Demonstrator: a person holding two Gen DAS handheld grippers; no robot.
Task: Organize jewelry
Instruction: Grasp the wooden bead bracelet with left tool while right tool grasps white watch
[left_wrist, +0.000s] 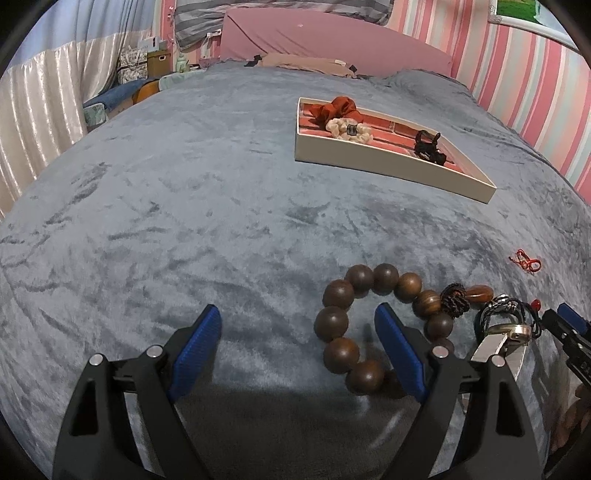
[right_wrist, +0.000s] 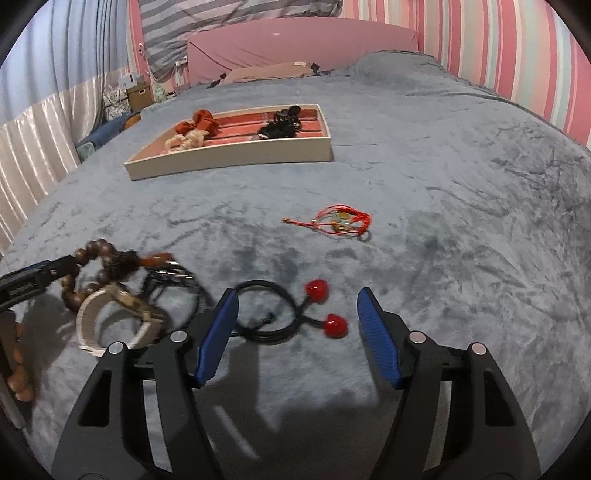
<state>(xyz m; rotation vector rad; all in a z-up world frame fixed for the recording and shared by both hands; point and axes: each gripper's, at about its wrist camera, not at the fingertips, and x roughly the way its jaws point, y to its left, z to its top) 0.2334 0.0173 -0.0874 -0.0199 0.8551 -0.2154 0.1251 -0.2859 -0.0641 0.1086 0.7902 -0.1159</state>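
On the blue-grey bed, the left hand-held gripper is spread wide with one blue finger inside the ring of the wooden bead bracelet, gripping nothing. Just right of that bracelet, the right hand-held gripper also gapes wide and empty around the black hair tie with two red balls. Beyond the bracelet lies a red cord charm, and farther still the white tray holds a rust scrunchie, a cream scrunchie and a black hairpiece.
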